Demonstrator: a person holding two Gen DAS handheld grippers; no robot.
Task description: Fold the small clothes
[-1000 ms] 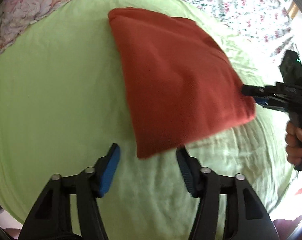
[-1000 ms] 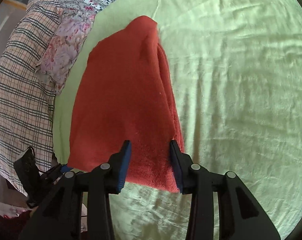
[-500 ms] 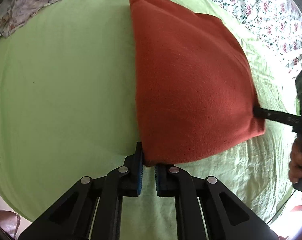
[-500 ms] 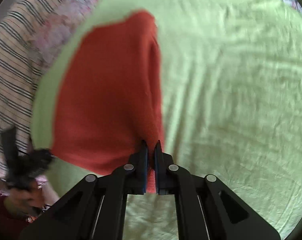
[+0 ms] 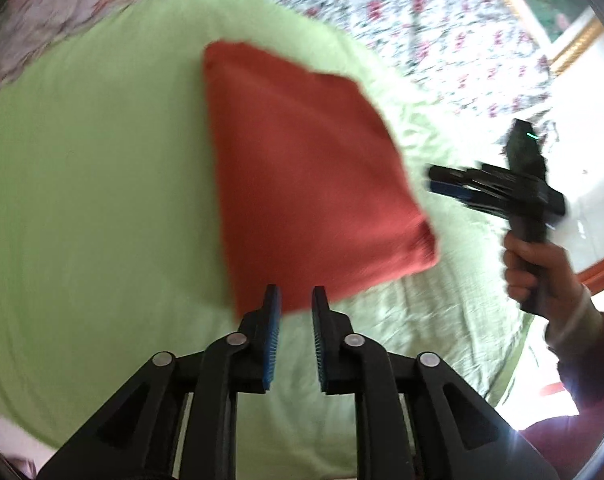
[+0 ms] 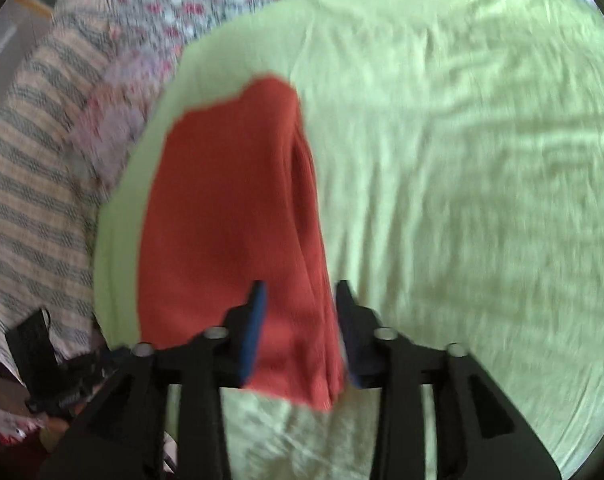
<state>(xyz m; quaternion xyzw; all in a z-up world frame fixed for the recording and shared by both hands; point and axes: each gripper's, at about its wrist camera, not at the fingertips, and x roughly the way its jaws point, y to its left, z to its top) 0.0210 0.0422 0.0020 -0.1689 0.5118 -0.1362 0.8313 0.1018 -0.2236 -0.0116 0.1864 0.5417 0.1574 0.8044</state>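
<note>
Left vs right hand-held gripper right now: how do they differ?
The left hand-held gripper has the narrower gap, with the red cloth's near edge beyond its tips. The right hand-held gripper stands wider, straddling the cloth's folded side without pressing it. Both are opening, and both have black fingers with blue pads.

Left wrist view: steeply down past its fingers [image 5: 272, 316]; right likewise; both share red cloth [image 5: 302, 172] ahead of fingertips.

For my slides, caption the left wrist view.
Left gripper opening over a folded red cloth on a green sheet.
</note>
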